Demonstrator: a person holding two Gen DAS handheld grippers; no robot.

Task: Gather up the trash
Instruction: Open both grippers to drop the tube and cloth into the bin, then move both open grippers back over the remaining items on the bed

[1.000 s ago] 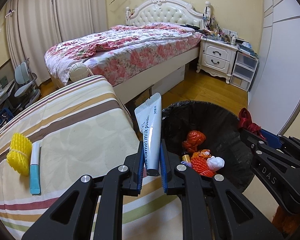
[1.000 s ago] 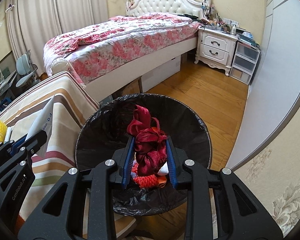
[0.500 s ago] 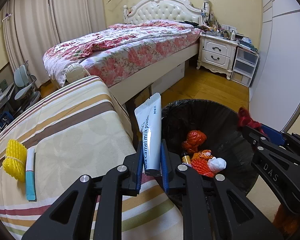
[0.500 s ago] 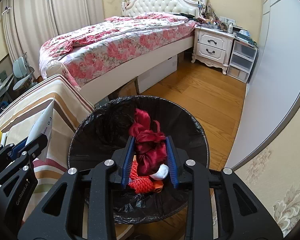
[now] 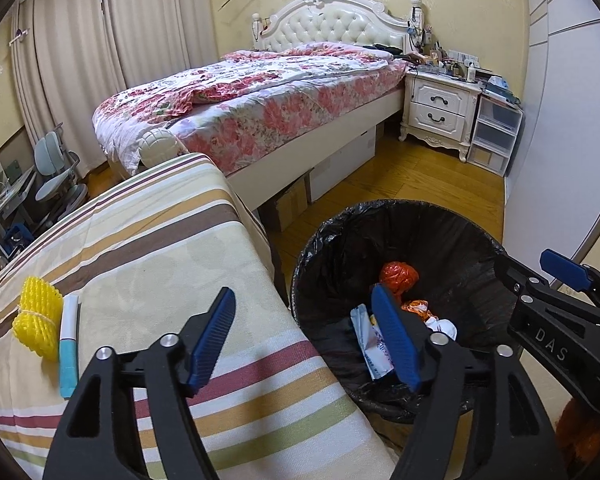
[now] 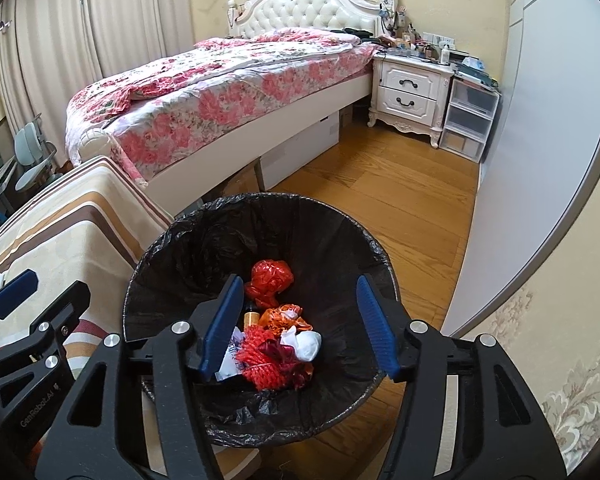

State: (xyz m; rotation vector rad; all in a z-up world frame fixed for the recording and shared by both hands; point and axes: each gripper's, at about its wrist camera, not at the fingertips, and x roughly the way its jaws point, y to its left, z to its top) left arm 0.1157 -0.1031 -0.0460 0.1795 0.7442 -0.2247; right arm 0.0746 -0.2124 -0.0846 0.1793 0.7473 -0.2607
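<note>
Both grippers hang over the black-lined trash bin (image 6: 256, 236), jaws opening: left gripper (image 5: 304, 336) and right gripper (image 6: 296, 320) each with nothing between the pads. Beside the bin stands a striped-cloth table (image 5: 148, 248). In the bin lie a white sachet (image 5: 370, 340), a red net (image 6: 260, 364) and a dark red rag (image 6: 280, 350). On the table remain a yellow foam net (image 5: 36, 322) touching a blue-white tube (image 5: 69, 350)

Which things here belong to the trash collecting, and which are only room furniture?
Job:
- bin
- white pouch
- dark red scrap
- yellow foam net
- white-and-teal tube

Background:
- bed
- nightstand
- plastic drawers
- desk chair
</note>
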